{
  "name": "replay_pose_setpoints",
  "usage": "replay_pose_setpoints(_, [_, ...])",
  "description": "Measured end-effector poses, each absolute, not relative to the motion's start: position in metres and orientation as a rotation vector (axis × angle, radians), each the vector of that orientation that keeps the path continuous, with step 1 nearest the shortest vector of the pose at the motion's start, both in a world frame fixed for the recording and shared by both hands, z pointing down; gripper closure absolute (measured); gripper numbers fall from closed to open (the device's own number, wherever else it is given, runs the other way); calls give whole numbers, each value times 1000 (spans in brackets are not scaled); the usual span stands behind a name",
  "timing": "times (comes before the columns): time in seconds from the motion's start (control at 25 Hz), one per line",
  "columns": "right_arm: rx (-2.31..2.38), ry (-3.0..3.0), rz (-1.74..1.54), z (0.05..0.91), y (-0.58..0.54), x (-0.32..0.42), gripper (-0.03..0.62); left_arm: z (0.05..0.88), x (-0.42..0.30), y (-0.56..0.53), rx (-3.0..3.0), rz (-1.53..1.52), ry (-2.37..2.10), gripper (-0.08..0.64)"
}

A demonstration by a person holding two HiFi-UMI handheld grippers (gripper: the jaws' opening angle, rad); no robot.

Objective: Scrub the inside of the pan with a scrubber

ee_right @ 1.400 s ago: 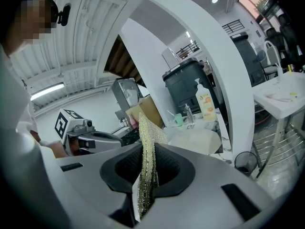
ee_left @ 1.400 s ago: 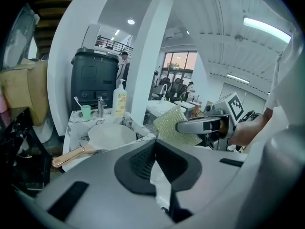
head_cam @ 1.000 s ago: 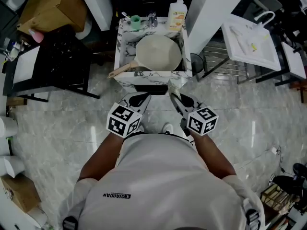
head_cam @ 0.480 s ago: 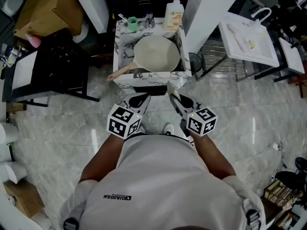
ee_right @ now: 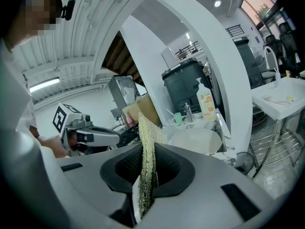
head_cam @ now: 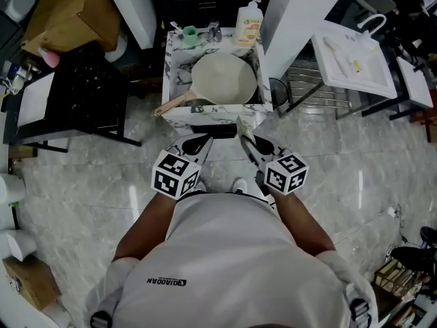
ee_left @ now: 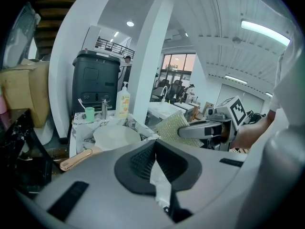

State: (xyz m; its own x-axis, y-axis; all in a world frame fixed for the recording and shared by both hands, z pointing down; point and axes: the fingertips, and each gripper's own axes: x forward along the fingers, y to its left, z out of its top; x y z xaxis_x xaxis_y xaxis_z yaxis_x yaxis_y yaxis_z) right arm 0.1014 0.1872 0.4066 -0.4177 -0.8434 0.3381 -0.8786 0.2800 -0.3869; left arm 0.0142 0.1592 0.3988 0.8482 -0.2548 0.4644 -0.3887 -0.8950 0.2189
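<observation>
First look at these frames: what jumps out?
A cream pan with a wooden handle fills the marbled sink straight ahead, with a soap bottle behind it. Nearer the person, the right gripper is shut on a glittery scrubber that stands edge-on. The left gripper beside it is shut and empty, and both are short of the sink.

The only print I can read is a small dark word [head_cam: 167, 279] low on the back of the person's pale shirt [head_cam: 225, 251], seemingly "QIAOGAN". The soap bottle [head_cam: 250, 7] carries an orange label [head_cam: 249, 23], too small to read.
</observation>
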Motion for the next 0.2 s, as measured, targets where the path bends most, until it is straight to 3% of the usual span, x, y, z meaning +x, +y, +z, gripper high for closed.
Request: replay_pose_setpoints(0.2, [1661, -2462, 807, 403, 188, 102, 517, 395, 14, 160, 2724, 617, -491, 545])
